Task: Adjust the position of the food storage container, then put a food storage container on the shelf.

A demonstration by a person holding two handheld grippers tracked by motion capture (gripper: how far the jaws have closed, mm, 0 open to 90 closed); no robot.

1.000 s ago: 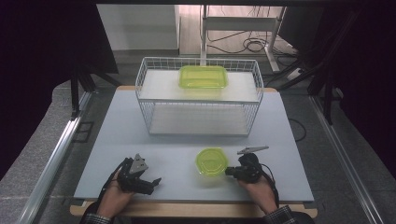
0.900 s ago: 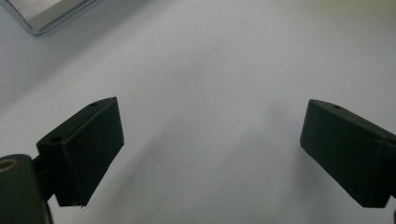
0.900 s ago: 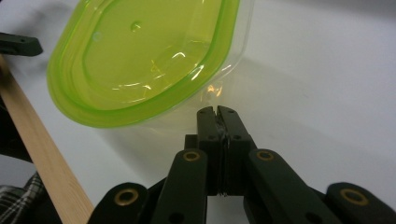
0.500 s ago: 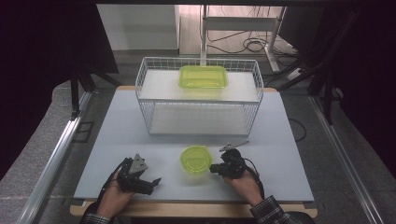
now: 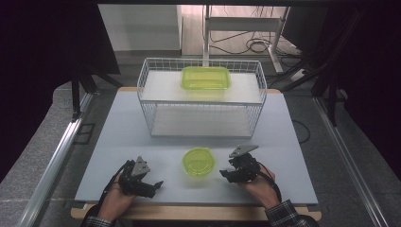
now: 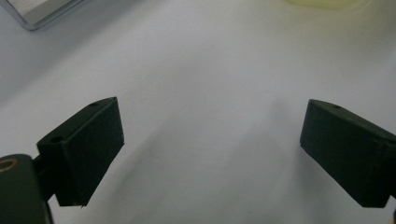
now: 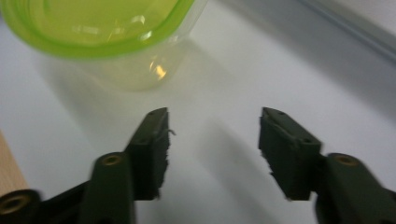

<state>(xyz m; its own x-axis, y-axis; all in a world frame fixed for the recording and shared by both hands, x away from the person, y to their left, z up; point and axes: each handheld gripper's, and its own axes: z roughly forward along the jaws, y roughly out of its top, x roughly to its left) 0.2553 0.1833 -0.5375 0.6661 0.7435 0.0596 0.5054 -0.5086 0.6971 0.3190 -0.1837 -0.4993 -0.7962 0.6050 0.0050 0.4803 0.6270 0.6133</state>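
The round green container (image 5: 198, 161) sits on the table (image 5: 118, 137) between the two hands, near the front edge, and the right gripper (image 5: 226, 175) has just been opening its jaws, which now stand apart with nothing between them, the container just ahead of their tips in the right gripper view (image 7: 100, 32). From where I stand, the risk is a nudge: the tub looks light and thin-walled, so if that gripper swings toward it with the jaws only part open, a jaw tip could catch the rim and skid or tip it rather than straddle it. The right hand (image 5: 257, 182) rests low on the table, gripper pointing left toward the container. The left gripper (image 5: 152, 185) lies low as well, aimed right, jaws spread wide over bare table, holding nothing. Behind stands a wire basket (image 5: 201, 124) with a rectangular green container (image 5: 205, 77) on top, well apart from both.
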